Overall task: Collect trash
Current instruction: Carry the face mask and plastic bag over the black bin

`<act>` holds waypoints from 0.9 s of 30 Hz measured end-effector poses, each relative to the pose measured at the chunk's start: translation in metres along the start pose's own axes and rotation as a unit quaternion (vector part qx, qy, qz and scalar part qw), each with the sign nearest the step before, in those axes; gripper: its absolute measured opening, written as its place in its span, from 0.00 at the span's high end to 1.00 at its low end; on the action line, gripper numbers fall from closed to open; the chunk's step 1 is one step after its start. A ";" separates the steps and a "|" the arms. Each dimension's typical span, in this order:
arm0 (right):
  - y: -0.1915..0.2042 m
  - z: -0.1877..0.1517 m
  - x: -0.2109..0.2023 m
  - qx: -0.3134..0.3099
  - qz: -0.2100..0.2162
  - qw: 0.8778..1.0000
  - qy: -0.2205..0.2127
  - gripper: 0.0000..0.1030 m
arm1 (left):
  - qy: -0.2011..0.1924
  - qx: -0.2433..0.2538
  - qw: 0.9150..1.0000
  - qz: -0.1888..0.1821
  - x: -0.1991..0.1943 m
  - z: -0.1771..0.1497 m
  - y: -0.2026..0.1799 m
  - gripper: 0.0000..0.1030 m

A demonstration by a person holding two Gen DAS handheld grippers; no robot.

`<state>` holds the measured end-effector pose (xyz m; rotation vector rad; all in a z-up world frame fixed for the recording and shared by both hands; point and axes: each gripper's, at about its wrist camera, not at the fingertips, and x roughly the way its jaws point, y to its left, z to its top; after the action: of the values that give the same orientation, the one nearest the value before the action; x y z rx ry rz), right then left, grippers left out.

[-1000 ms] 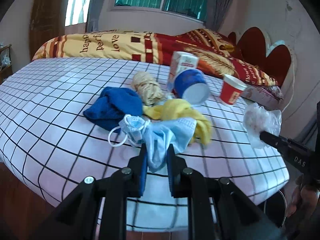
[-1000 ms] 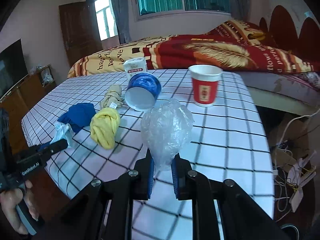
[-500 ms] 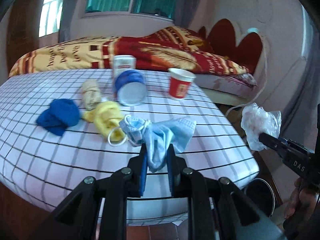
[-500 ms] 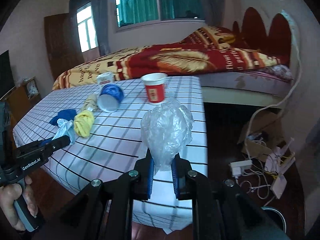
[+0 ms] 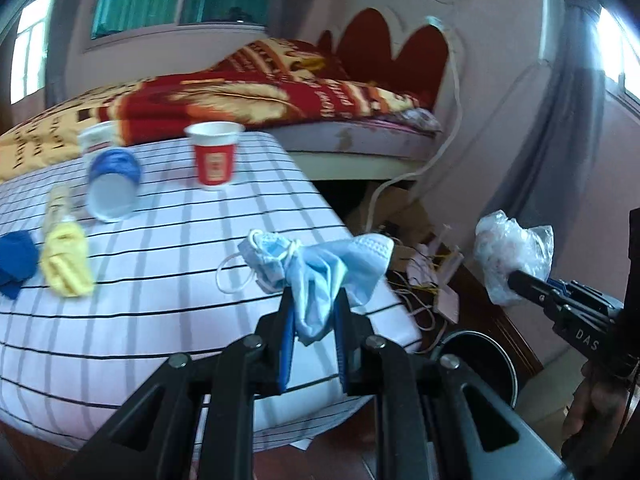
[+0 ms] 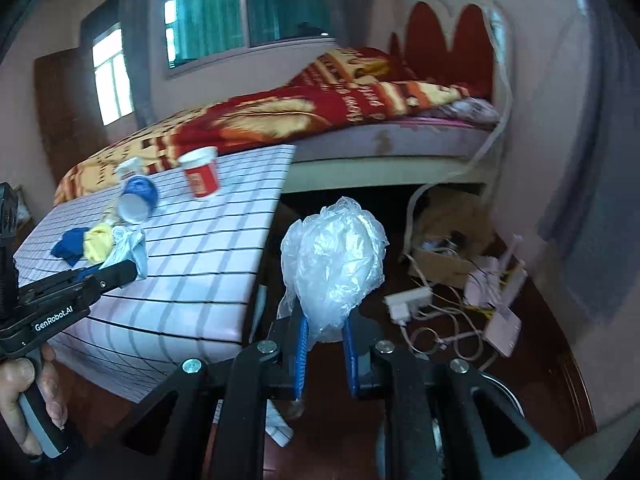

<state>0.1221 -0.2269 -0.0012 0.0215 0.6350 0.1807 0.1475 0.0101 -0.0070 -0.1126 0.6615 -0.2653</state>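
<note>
The bed (image 5: 168,280) fills your left view from 8 to 11 o'clock, carrying a red cup (image 5: 215,156), a blue tub (image 5: 113,184), a yellow cloth (image 5: 66,260) and a blue cloth (image 5: 14,258). Your right tongs (image 6: 325,334) are clenched on a plastic bag (image 6: 334,268) off the bed's corner. Your left tongs (image 5: 313,316) grasp a mask (image 5: 320,268) above the bed's edge, with a bin (image 5: 478,356) at 4 o'clock.

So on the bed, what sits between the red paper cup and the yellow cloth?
The blue cup, tipped on its side with its white mouth facing the camera, lies between the red paper cup and the yellow cloth; the left wrist view shows it.
</note>
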 end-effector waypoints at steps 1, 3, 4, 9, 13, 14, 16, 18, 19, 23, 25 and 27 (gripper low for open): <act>-0.009 -0.003 -0.003 0.006 -0.007 1.000 0.000 0.84 | 0.003 0.004 1.000 -0.006 0.003 0.000 -0.007 0.82; -0.022 -0.008 -0.008 0.014 -0.018 1.000 0.001 0.84 | 0.009 0.014 1.000 -0.019 0.009 -0.002 -0.021 0.82; -0.030 -0.012 -0.011 0.020 -0.025 0.999 0.002 0.84 | 0.013 0.020 0.999 -0.027 0.013 -0.003 -0.030 0.82; -0.064 -0.029 -0.024 0.040 -0.053 0.998 0.012 0.84 | 0.026 0.046 0.997 -0.061 0.026 -0.006 -0.069 0.82; -0.090 -0.045 -0.033 0.055 -0.074 0.995 0.023 0.84 | 0.040 0.066 0.993 -0.090 0.038 -0.012 -0.102 0.82; -0.097 -0.049 -0.035 0.060 -0.080 0.995 0.026 0.84 | 0.045 0.072 0.992 -0.098 0.042 -0.015 -0.111 0.82; -0.111 -0.060 -0.039 0.071 -0.090 0.993 0.034 0.84 | 0.053 0.083 0.989 -0.111 0.046 -0.021 -0.126 0.82; -0.123 -0.070 -0.042 0.080 -0.098 0.991 0.040 0.84 | 0.061 0.096 0.986 -0.124 0.050 -0.025 -0.140 0.82; -0.128 -0.076 -0.044 0.084 -0.101 0.990 0.043 0.84 | 0.066 0.105 0.984 -0.131 0.052 -0.028 -0.149 0.82; -0.142 -0.093 -0.047 0.094 -0.108 0.988 0.056 0.84 | 0.085 0.124 0.977 -0.150 0.063 -0.038 -0.171 0.82; -0.146 -0.100 -0.045 0.097 -0.109 0.987 0.064 0.83 | 0.094 0.132 0.974 -0.156 0.067 -0.044 -0.180 0.82; -0.150 -0.107 -0.045 0.101 -0.112 0.986 0.070 0.83 | 0.100 0.138 0.972 -0.160 0.070 -0.049 -0.187 0.82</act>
<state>0.0474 -0.3862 -0.0726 0.1334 0.7895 -0.1004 0.1313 -0.1897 -0.0513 0.0769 0.8005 -0.6827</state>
